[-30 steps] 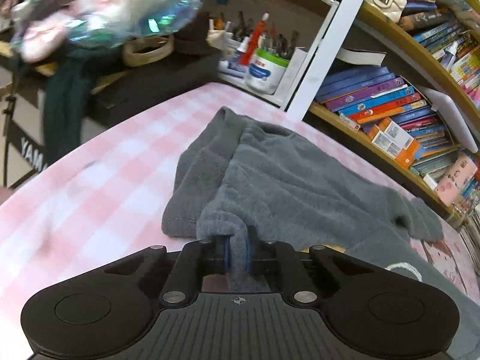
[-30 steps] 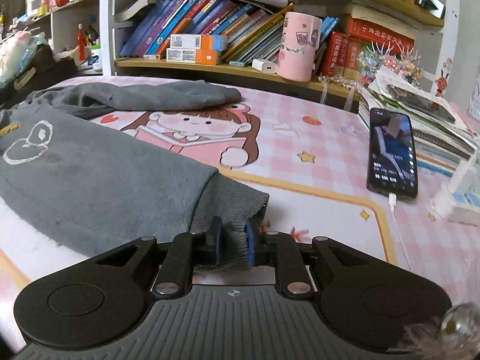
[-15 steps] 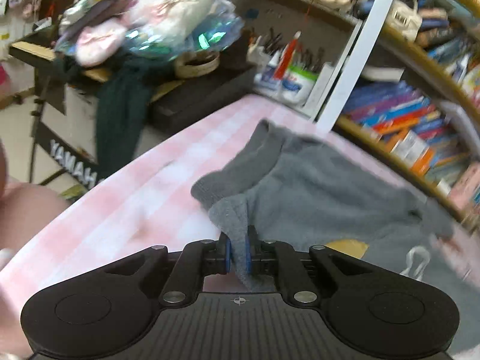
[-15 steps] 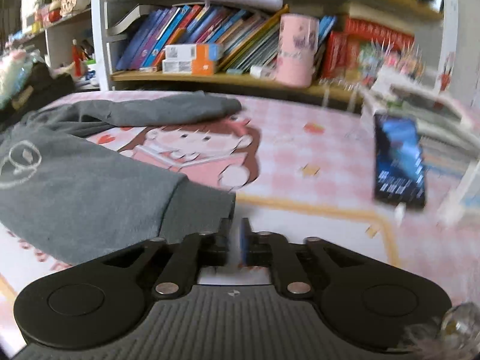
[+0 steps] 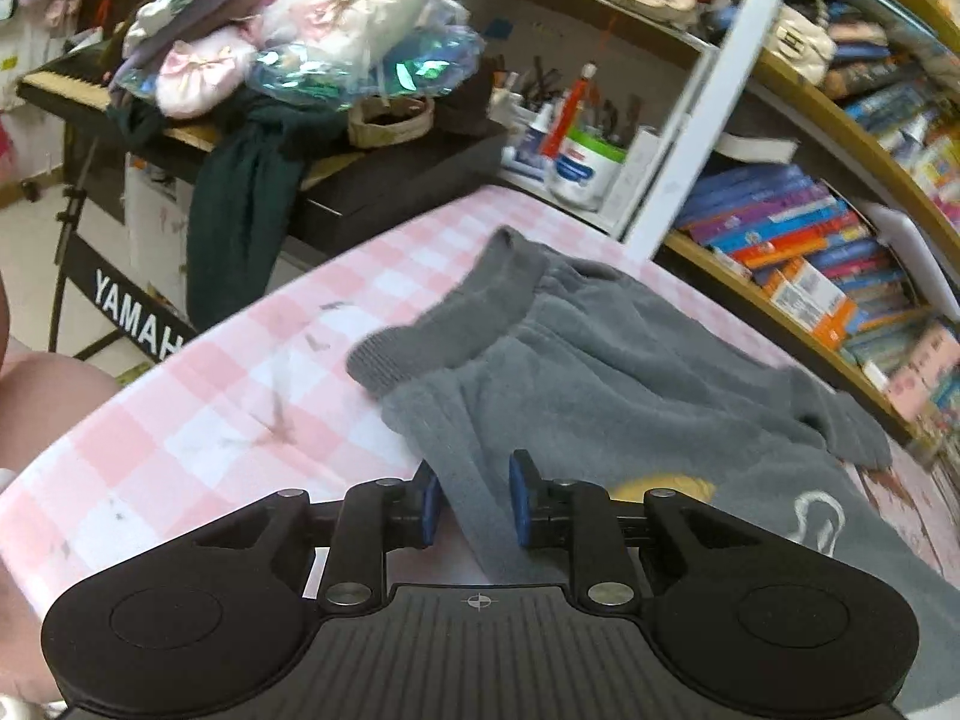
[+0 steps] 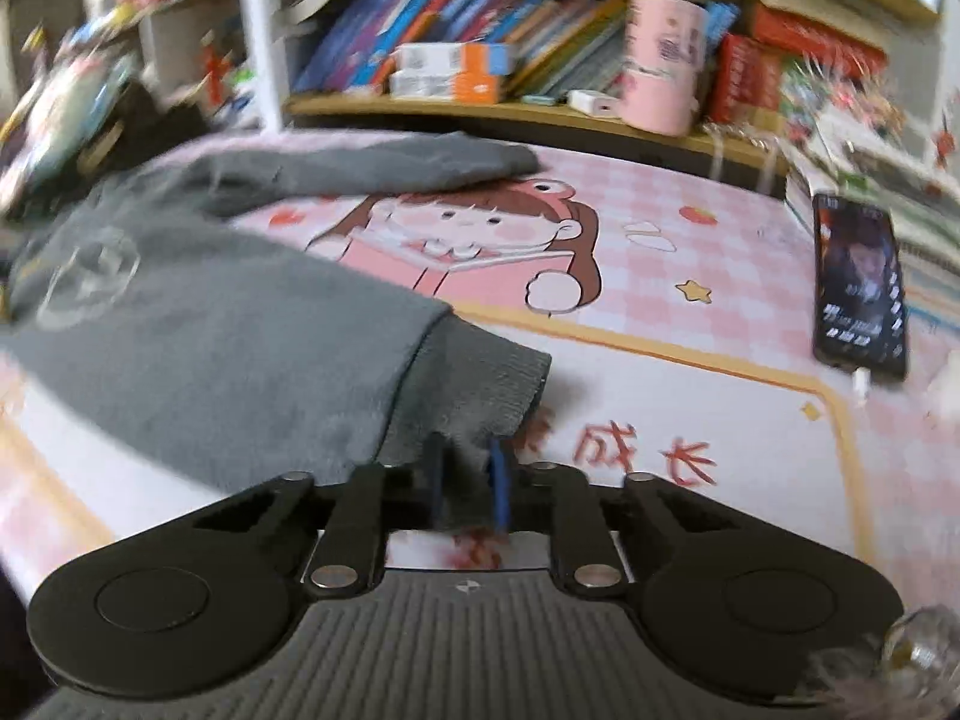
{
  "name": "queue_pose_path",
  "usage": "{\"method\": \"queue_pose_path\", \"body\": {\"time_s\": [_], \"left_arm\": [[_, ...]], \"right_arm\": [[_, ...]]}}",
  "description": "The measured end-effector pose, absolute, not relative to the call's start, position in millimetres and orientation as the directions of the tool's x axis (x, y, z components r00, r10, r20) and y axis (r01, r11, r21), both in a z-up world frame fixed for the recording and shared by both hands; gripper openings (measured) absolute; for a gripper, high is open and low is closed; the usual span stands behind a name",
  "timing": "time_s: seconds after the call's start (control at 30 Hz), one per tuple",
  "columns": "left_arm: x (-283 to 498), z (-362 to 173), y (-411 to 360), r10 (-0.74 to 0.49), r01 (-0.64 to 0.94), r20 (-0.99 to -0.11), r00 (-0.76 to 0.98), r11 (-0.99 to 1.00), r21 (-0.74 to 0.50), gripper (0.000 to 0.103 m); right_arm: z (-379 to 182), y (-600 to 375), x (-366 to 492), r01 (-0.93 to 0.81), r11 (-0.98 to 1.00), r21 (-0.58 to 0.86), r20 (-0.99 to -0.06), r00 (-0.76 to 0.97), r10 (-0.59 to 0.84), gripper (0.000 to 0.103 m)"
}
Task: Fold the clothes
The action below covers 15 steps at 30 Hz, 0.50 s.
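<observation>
A fuzzy grey sweater lies spread across the pink-checked counter, ribbed cuff forward. The left gripper and right gripper both stand parted, fabric loose between their blue pads.

Pink checked tablecloth, phone (screen lit), pink mug, bookshelf
</observation>
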<state>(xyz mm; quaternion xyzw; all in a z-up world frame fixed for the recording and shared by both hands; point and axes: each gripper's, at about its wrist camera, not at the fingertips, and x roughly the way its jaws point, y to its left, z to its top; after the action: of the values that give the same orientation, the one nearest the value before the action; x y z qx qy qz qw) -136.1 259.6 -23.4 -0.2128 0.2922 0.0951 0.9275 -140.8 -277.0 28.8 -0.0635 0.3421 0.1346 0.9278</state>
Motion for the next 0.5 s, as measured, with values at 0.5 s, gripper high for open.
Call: {"method": "queue_pose_path", "body": {"time_s": [0.5], "left_arm": [[-151.9, 33.9, 238.3, 0.184, -0.276, -0.471, 0.863, 0.952, -0.133, 0.029]], "right_arm": [[46.8, -263.9, -137.9, -0.316, 0.947, -0.06, -0.589, 0.777, 0.222, 0.002]]}}
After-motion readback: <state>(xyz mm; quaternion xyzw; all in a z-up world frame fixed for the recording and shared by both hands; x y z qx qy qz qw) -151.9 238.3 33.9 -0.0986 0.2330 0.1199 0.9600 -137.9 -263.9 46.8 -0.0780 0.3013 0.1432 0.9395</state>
